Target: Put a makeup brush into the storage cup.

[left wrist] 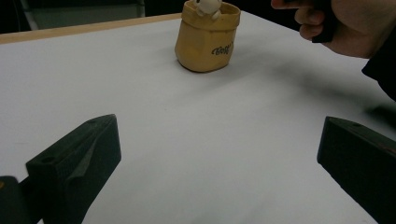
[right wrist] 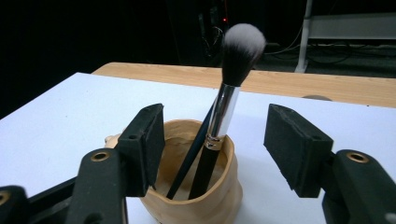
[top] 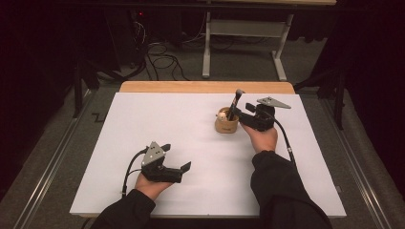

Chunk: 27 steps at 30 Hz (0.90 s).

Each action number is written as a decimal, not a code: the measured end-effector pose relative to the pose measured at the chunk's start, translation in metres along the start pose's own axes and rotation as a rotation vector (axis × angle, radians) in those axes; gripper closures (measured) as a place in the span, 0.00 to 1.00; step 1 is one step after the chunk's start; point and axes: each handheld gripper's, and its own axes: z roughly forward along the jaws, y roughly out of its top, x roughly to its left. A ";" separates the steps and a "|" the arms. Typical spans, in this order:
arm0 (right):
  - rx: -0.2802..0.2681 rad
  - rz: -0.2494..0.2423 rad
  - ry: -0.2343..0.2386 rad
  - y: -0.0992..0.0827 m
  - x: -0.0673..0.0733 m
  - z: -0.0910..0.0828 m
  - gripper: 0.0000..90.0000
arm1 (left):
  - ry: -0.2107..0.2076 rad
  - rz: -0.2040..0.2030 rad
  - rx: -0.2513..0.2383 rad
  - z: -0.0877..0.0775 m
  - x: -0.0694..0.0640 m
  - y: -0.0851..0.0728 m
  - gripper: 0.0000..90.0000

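1. My right gripper (right wrist: 215, 144) hovers at the tan ceramic pot (right wrist: 196, 196), jaws apart, its pads clear of the black-handled makeup brush (right wrist: 224, 116) that stands between them, leaning in the pot.
2. My left gripper (top: 173, 162) rests wide open, holding nothing, well apart.
3. A thin dark stick (right wrist: 189, 158) beside the brush is hard to identify.
4. The white board (top: 157, 124) covers a wooden table (top: 191, 87); the room is dark.

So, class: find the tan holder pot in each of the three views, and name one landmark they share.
High view: the tan holder pot stands right of centre, beside the right gripper.
Left gripper view: top centre, far beyond the open jaws.
Right gripper view: bottom centre, low between the open jaws, holding the makeup brush.
Shared landmark: the white tabletop.
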 end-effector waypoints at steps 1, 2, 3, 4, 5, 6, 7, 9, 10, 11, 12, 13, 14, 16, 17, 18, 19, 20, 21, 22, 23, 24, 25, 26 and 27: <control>0.000 0.000 0.004 0.000 0.000 0.000 0.43 | 0.000 -0.003 0.000 0.000 0.000 0.000 0.00; 0.000 -0.004 0.005 0.000 0.000 0.000 0.42 | 0.000 -0.003 0.000 0.000 0.000 0.000 0.00; -0.001 -0.006 0.006 0.000 0.000 0.000 0.42 | 0.000 -0.002 0.000 0.000 0.000 0.000 0.00; 0.000 -0.008 0.006 0.000 0.000 0.000 0.42 | 0.000 0.001 0.000 0.000 0.000 0.000 0.00; 0.000 -0.010 0.007 0.000 0.001 0.000 0.41 | -0.001 0.000 0.000 0.000 0.000 0.000 0.00; -0.001 -0.016 0.006 0.000 0.001 0.000 0.41 | -0.001 0.001 0.000 0.000 0.000 0.000 0.00; -0.002 -0.021 0.003 0.000 0.002 0.000 0.39 | -0.001 0.001 0.000 0.000 0.000 0.000 0.00; 0.001 -0.023 0.002 0.000 0.003 0.000 0.37 | -0.001 0.000 0.000 0.000 0.000 0.000 0.00; 0.002 -0.023 0.002 0.000 0.003 0.000 0.36 | -0.001 0.000 0.000 0.000 0.000 0.000 0.00; 0.003 -0.025 0.003 0.000 0.003 0.000 0.34 | -0.001 0.000 0.000 0.000 0.000 0.000 0.00; 0.003 -0.028 0.004 0.000 0.003 0.000 0.33 | -0.002 -0.001 -0.001 0.000 0.000 0.000 0.00; 0.006 -0.030 0.005 0.000 0.003 0.000 0.32 | -0.002 -0.001 0.000 0.000 0.000 0.000 0.00; 0.008 -0.031 0.005 0.000 0.004 -0.001 0.30 | -0.002 -0.002 0.001 0.000 0.001 0.000 0.00; 0.013 -0.032 0.005 0.000 0.003 -0.001 0.27 | -0.003 -0.002 0.002 0.000 0.001 0.000 0.00; 0.017 -0.033 0.006 -0.001 0.003 -0.002 0.26 | -0.003 -0.002 0.002 0.000 0.001 0.000 0.00; 0.018 -0.037 0.009 -0.001 0.003 -0.002 0.25 | -0.002 -0.002 0.002 0.000 0.001 0.000 0.00; 0.020 -0.037 0.012 -0.001 0.004 -0.003 0.23 | -0.003 -0.002 0.003 0.000 0.001 0.000 0.00; 0.023 -0.045 0.013 -0.001 0.004 -0.003 0.22 | -0.003 -0.003 0.003 0.000 0.001 0.000 0.00; 0.026 -0.046 0.014 -0.001 0.005 -0.004 0.21 | -0.004 -0.003 0.003 0.000 0.001 0.000 0.00; 0.025 -0.052 0.018 0.000 0.005 -0.005 0.21 | -0.004 -0.004 0.003 0.000 0.001 0.000 0.00; 0.026 -0.056 0.018 0.000 0.006 -0.006 0.19 | -0.003 -0.004 0.003 0.000 0.001 0.000 0.00; 0.026 -0.060 0.017 0.000 0.007 -0.006 0.18 | -0.003 -0.004 0.002 0.000 0.001 0.000 0.00; 0.026 -0.061 0.015 0.000 0.008 -0.007 0.17 | -0.004 -0.004 0.002 0.000 0.001 0.000 0.00; 0.025 -0.064 0.015 0.000 0.008 -0.008 0.17 | -0.003 -0.004 0.002 0.000 0.001 0.000 0.00; 0.025 -0.064 0.018 0.000 0.008 -0.009 0.16 | -0.003 -0.004 0.003 0.000 0.001 0.000 0.00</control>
